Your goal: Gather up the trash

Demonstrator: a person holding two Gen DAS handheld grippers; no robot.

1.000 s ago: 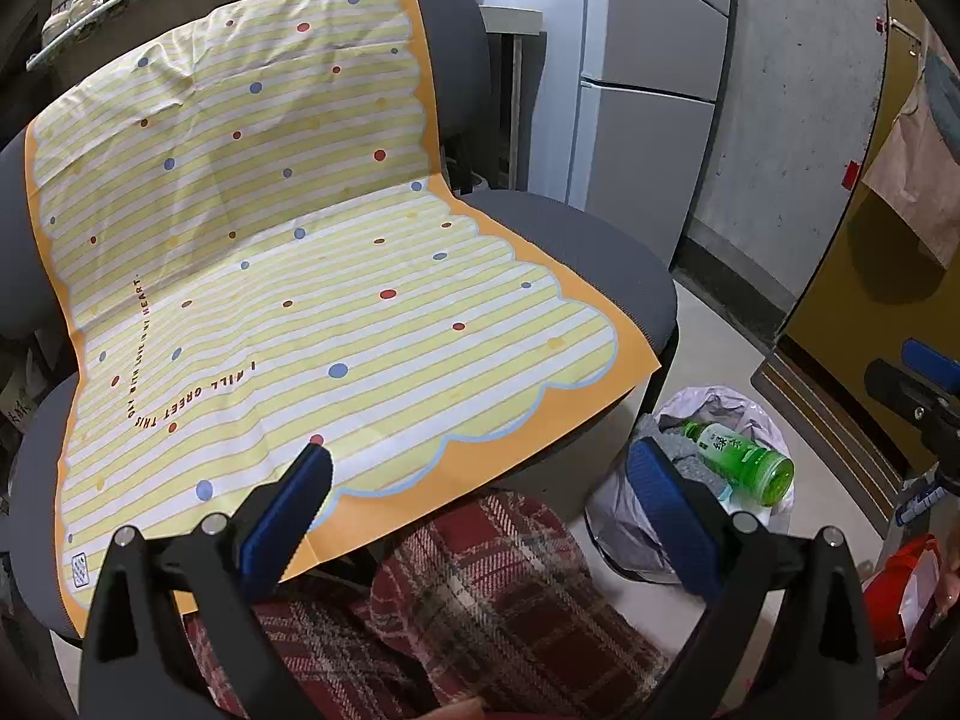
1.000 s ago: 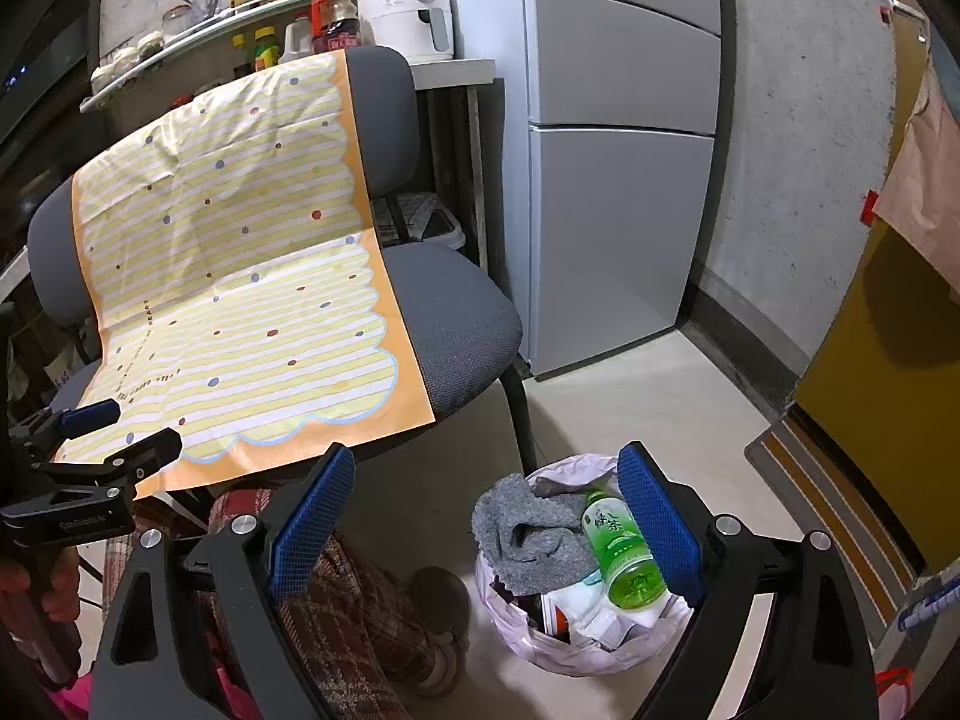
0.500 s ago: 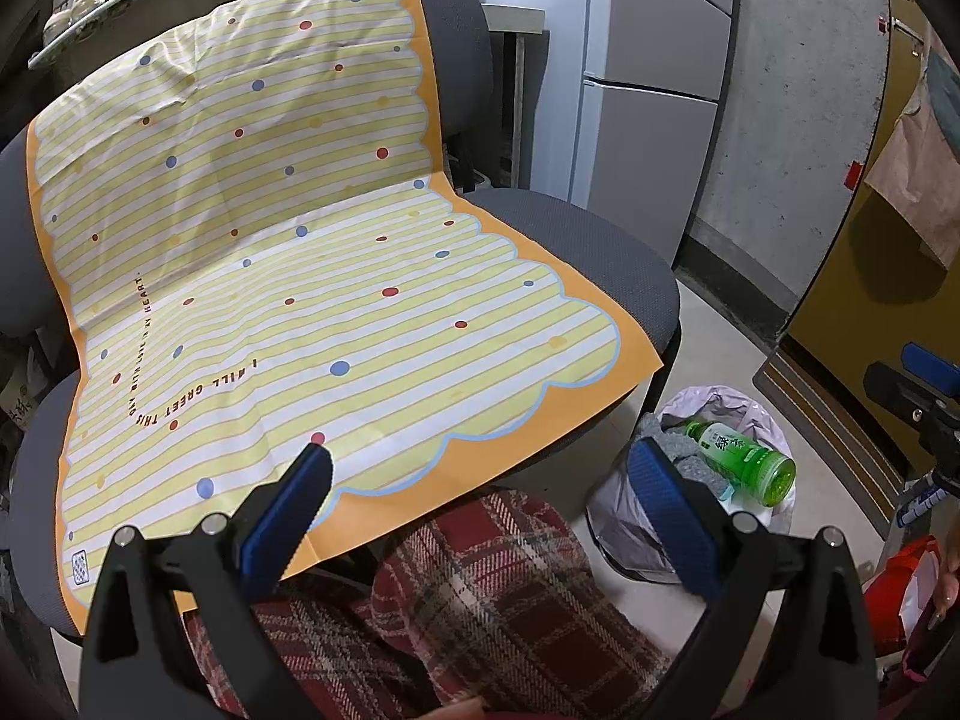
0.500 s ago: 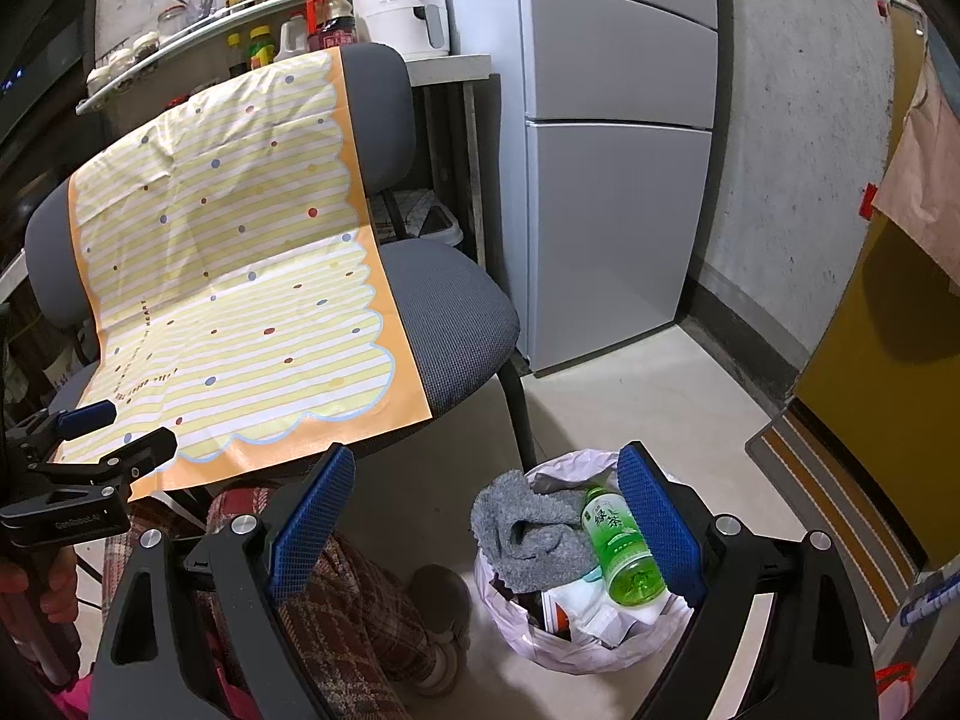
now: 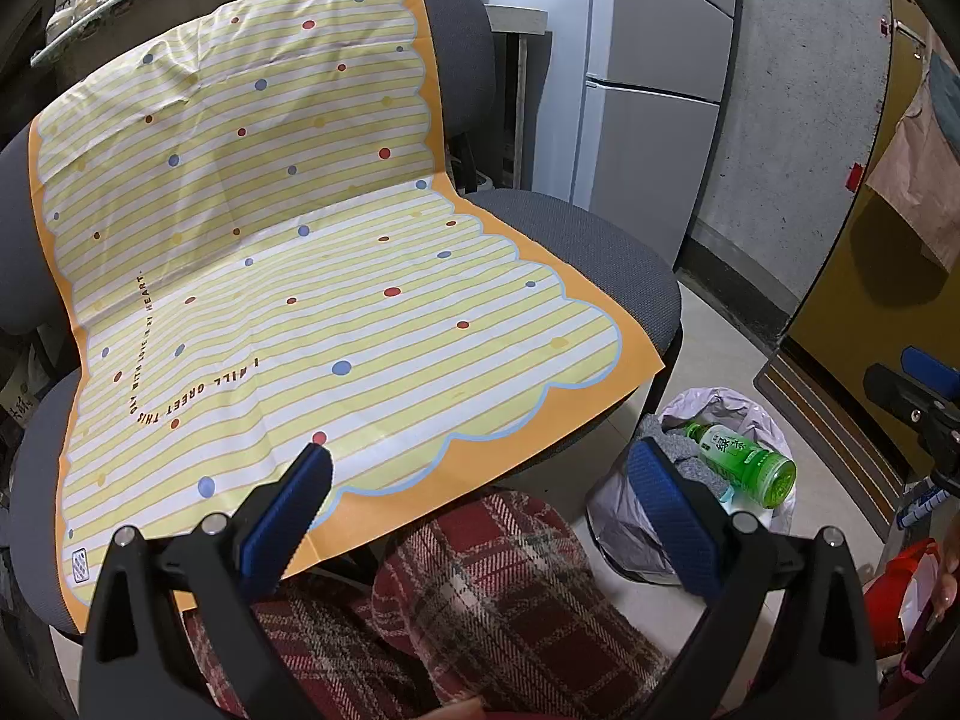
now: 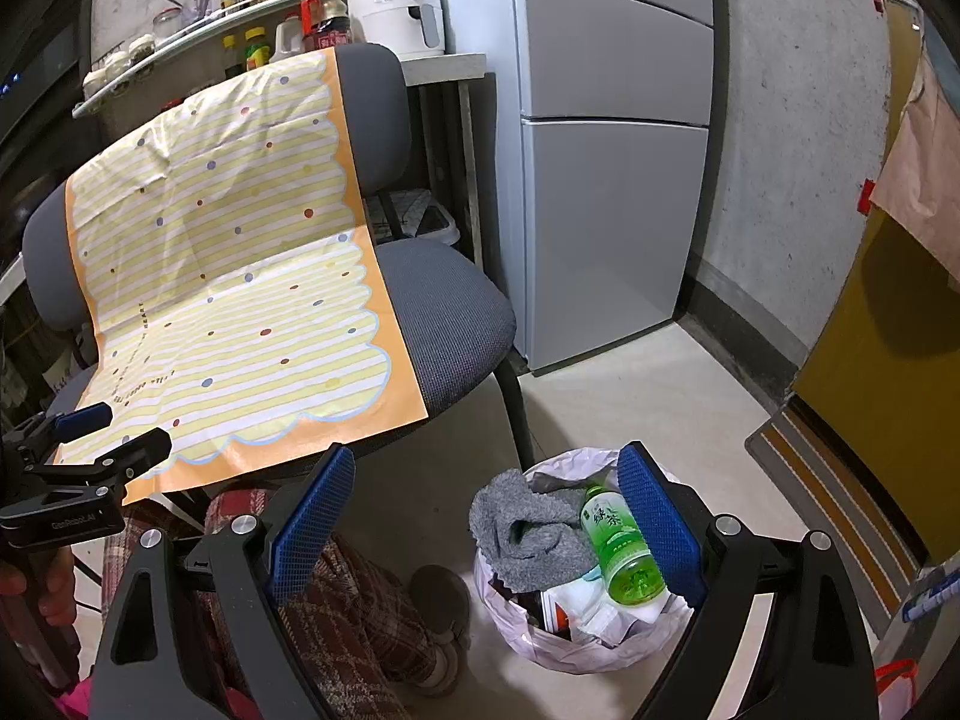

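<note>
A white trash bag [image 6: 564,642] stands on the floor by the chair and holds a green tea bottle [image 6: 621,546], a grey sock [image 6: 528,531] and paper scraps. The bag [image 5: 624,531] and the bottle [image 5: 744,465] also show in the left wrist view. My right gripper [image 6: 486,525] is open and empty, above the bag. My left gripper [image 5: 480,510] is open and empty, over the front edge of the chair seat; it also shows in the right wrist view [image 6: 96,441]. A yellow striped sheet [image 5: 300,276] with an orange border covers the chair.
The grey office chair [image 6: 444,312] stands at left. A grey fridge [image 6: 606,180] stands behind it. A shelf with bottles [image 6: 198,24] and a white appliance [image 6: 399,6] are at the back. A person's plaid-trousered legs [image 5: 480,618] are below the grippers. A brown door [image 6: 888,348] is at right.
Both views have drifted slightly. Both grippers stay open and empty, and the bag and its contents have not moved.
</note>
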